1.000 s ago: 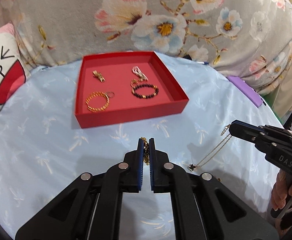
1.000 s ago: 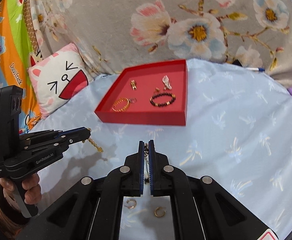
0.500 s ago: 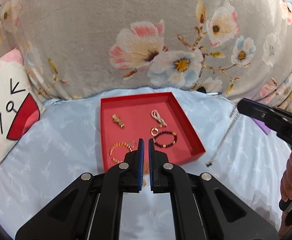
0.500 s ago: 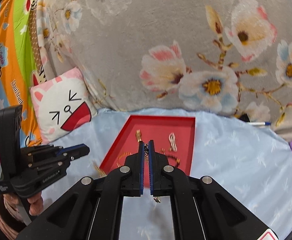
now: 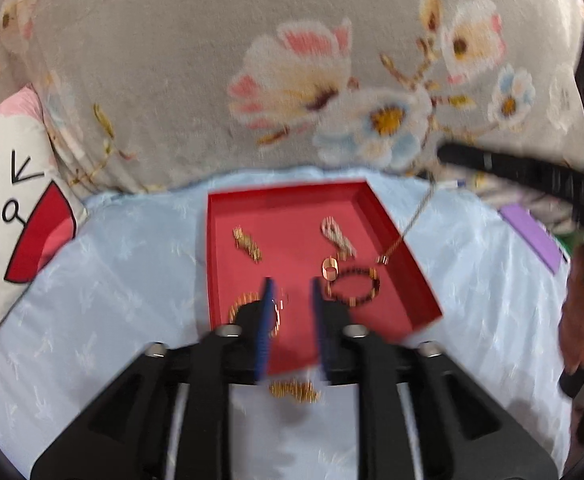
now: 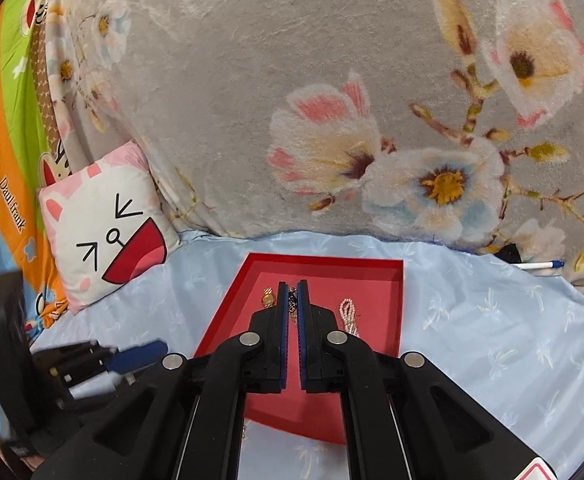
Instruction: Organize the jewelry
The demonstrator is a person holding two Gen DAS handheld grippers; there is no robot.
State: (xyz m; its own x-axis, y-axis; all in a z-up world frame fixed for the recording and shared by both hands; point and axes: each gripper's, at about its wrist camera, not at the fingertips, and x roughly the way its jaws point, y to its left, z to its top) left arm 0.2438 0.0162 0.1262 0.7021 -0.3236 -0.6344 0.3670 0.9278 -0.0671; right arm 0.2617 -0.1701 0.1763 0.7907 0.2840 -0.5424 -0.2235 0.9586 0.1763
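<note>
Above the red tray (image 5: 420, 280), right tongs (image 6: 291, 300) pinch a necklace (image 5: 408, 224) (left tongs (image 5: 292, 304) parted)

Left view motion-blurred (right sharp), evenly lit.

You are working in a home, on what looks like a bed or a soft couch in a bedroom. The surface under you is a pale blue sheet (image 6: 492, 320) with a faint palm-tree print, and it creases like bedding. Behind the sheet, a plush grey blanket (image 6: 292, 80) with big pink, cream and blue flowers rises as a soft backdrop. To the left of that blanket, a cartoon cat cushion (image 6: 104, 228) with a laughing red mouth leans at the sheet's edge. Further left of the cushion hangs a bright orange and green cartoon-print fabric (image 6: 4, 120), the sort found in a child's room. A pen (image 6: 540, 265) lies at the foot of the blanket, on the right.
</note>
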